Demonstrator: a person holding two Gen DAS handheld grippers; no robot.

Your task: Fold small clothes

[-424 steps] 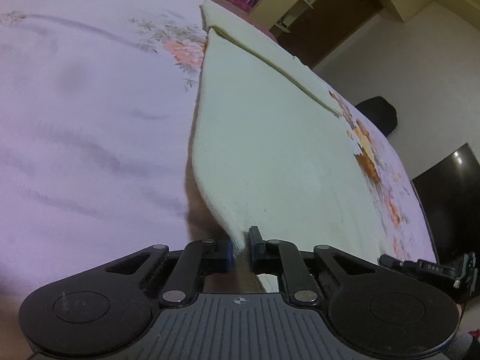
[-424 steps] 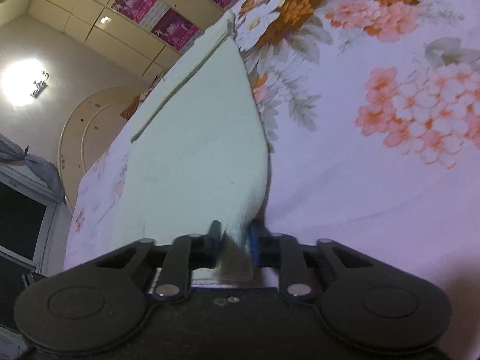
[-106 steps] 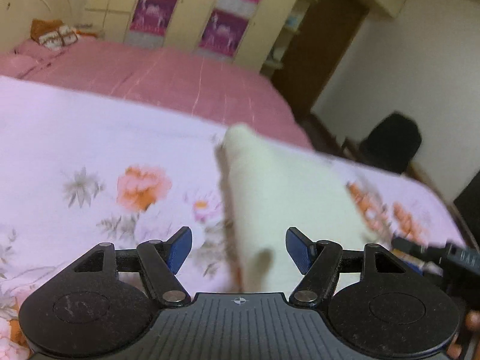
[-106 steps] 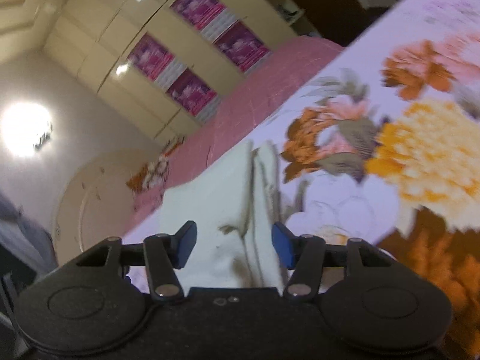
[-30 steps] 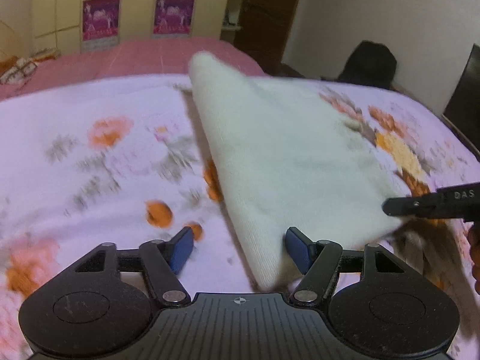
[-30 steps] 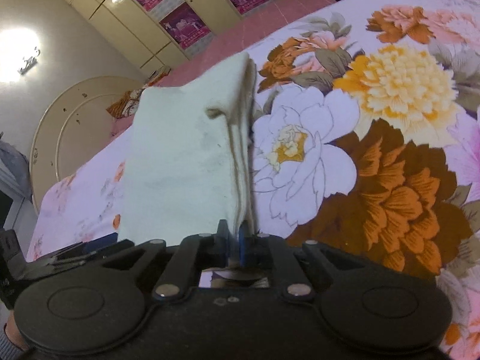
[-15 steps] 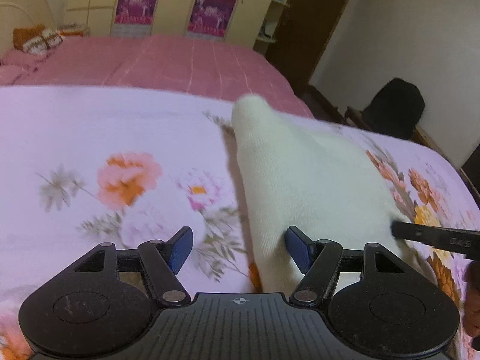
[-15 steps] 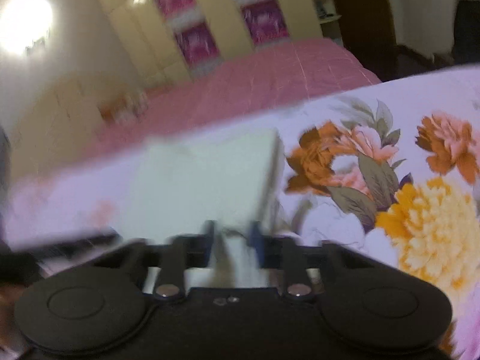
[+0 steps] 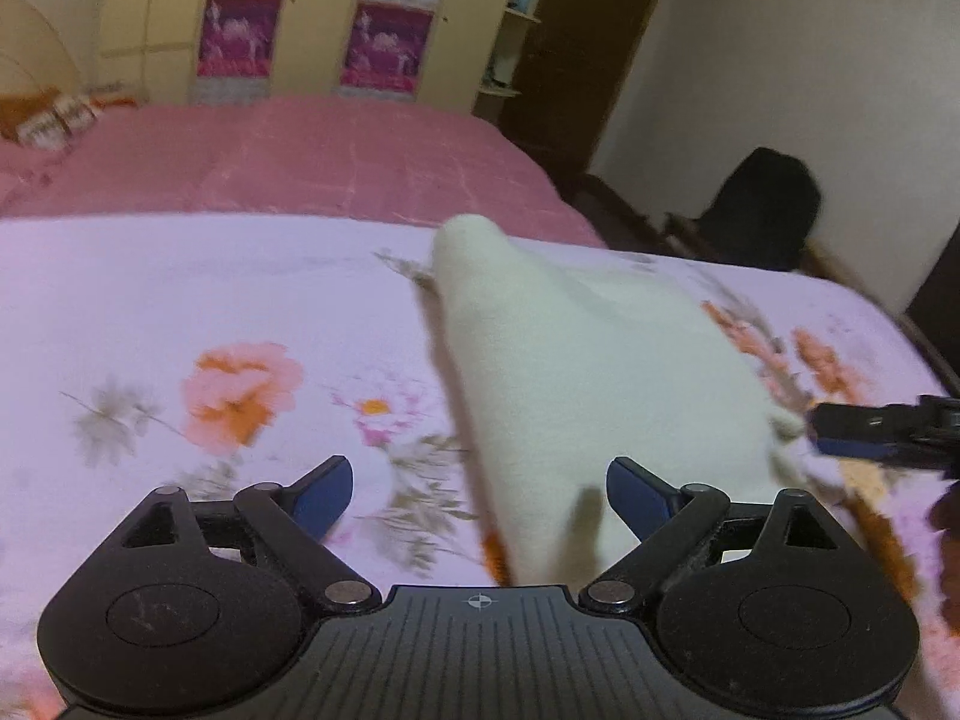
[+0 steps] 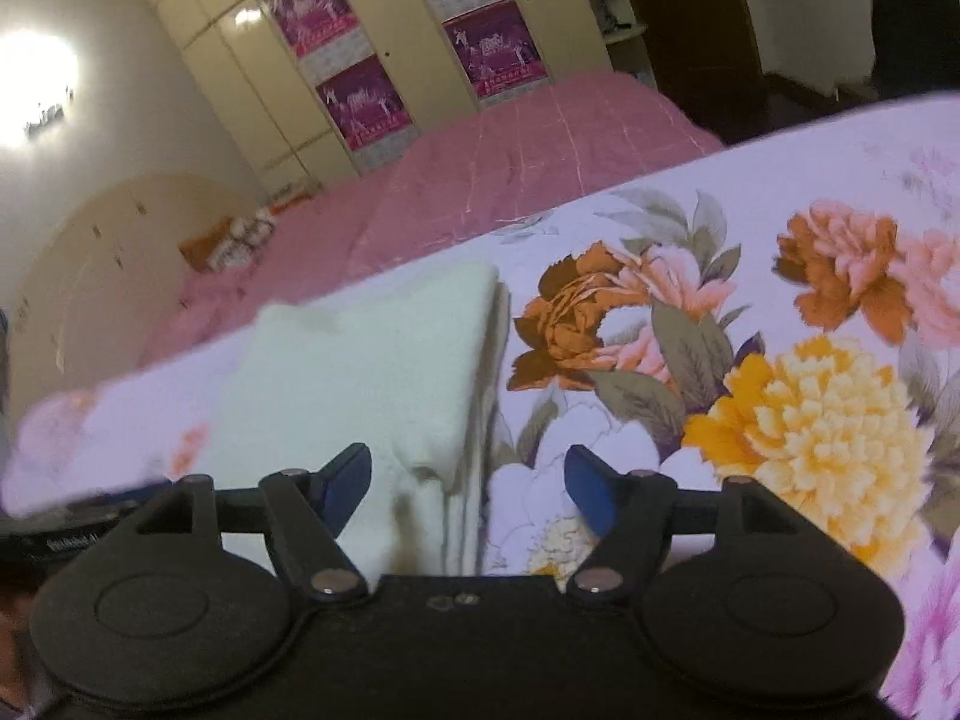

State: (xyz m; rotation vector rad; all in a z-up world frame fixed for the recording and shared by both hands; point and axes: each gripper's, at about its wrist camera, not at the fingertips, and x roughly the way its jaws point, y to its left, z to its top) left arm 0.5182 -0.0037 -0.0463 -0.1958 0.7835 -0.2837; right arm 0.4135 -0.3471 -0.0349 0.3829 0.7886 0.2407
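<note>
Through the left wrist view you are holding your left gripper (image 9: 477,495) spread and empty beside the folded cream garment (image 9: 576,372) lying on the floral bedspread (image 9: 180,312), while through the right wrist view your right gripper (image 10: 468,483), jaws just having been opening, is letting go of its layered edge, so you are finishing this fold and probably smoothing or re-gripping next.

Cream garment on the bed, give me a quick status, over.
Left gripper open, jaws just widened, nothing gripped. Right gripper open, jaws just released. Cream garment lies folded on the floral bedspread. Nothing in the way.
</note>
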